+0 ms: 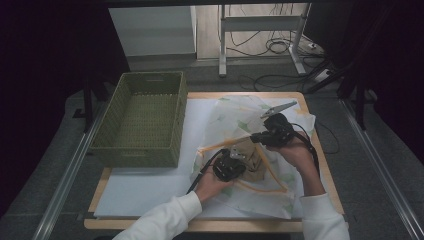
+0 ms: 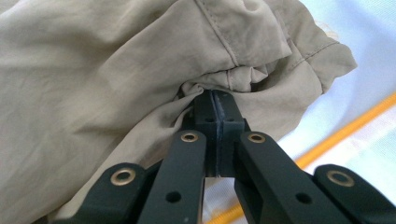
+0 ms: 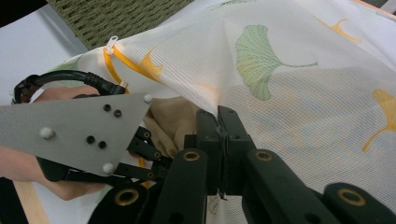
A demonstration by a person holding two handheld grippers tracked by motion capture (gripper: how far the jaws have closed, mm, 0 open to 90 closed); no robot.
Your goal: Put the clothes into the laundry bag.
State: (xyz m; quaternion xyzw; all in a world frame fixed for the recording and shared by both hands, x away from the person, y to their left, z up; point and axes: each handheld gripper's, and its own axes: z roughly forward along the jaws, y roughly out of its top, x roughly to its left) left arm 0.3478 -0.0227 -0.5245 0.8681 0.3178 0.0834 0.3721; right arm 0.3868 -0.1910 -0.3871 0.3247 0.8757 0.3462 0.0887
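Observation:
A beige garment point(image 2: 116, 70) lies bunched at the mouth of a white mesh bag point(image 3: 289, 93) printed with green and yellow leaves and trimmed in orange. My left gripper point(image 2: 215, 95) is shut on a fold of the garment. In the high view the left gripper point(image 1: 244, 161) sits low at the bag's opening beside the garment point(image 1: 256, 169). My right gripper point(image 3: 218, 116) is shut on the bag's upper layer and holds it lifted above the garment point(image 3: 170, 119). From above, the right gripper point(image 1: 253, 137) is just right of and above the left one, over the mesh bag point(image 1: 240, 112).
A green woven basket point(image 1: 140, 152) stands on the table's left half, and its wall point(image 3: 116, 14) shows behind the bag. A white sheet point(image 1: 150, 187) covers the wooden table point(image 1: 200, 225). A metal clip point(image 1: 278, 108) lies at the bag's far side.

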